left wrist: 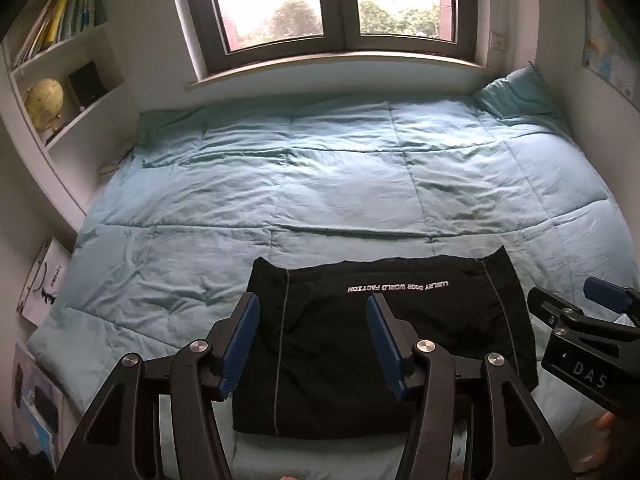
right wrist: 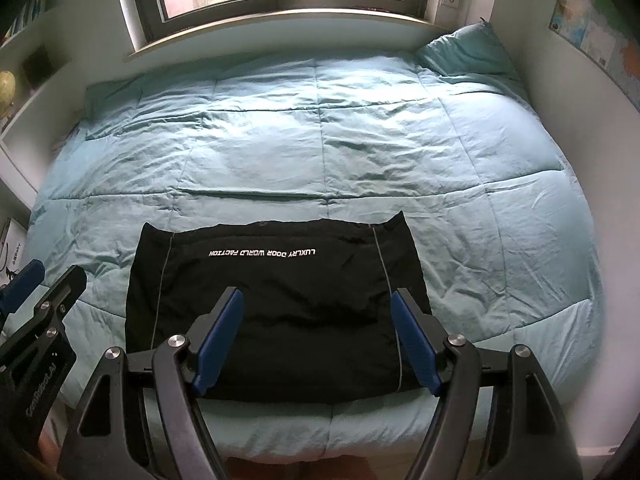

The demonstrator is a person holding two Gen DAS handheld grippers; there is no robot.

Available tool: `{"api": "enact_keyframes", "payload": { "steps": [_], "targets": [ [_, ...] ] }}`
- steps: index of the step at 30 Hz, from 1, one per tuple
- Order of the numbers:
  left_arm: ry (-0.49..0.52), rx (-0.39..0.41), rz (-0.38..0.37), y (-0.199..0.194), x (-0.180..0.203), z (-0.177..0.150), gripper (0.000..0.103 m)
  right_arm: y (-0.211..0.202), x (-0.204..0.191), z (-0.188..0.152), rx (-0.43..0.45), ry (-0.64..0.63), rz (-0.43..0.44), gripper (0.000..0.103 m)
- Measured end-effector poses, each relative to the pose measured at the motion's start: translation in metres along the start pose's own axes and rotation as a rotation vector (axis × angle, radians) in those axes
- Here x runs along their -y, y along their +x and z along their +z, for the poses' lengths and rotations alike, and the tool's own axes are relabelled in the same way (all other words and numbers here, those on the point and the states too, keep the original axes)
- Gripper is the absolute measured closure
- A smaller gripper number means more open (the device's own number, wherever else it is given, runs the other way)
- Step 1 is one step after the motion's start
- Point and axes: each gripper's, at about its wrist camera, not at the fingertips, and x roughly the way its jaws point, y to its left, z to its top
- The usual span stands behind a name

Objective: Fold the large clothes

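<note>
Through my left wrist camera I see one black garment (left wrist: 384, 344), already folded into a compact rectangle, lying flat near the front edge of a bed covered by a single pale teal quilt (left wrist: 320, 184). White lettering runs across the garment upside down from where I stand. My left gripper (left wrist: 314, 344) hovers over the garment's left half with its two blue pads spread wide apart and nothing between them; I judge it is held back and clear so the fold can settle undisturbed. At the right edge the right gripper (left wrist: 576, 300) juts in; from here I cannot tell how far apart its fingers are. One pillow (left wrist: 516, 94) leans in the far right corner, one two-paned window (left wrist: 332, 8) sits above the bed, and one globe (left wrist: 44, 100) rests on the shelves at left. Through my right wrist camera the same garment (right wrist: 280, 312) lies square on the quilt (right wrist: 320, 132), and my right gripper (right wrist: 318, 340) hangs over its right half, pads spread and empty. The left gripper (right wrist: 28, 292) shows at the left edge. I count two grippers and one garment.
</note>
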Motion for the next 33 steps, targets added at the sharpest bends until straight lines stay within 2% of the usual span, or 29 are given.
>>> {"api": "enact_keyframes", "payload": {
  "steps": [33],
  "targets": [
    [0.05,-0.09,-0.015,0.019,0.015,-0.013,0.045,0.022,0.003,-0.009,-0.079,0.003,0.039,0.026]
  ]
}}
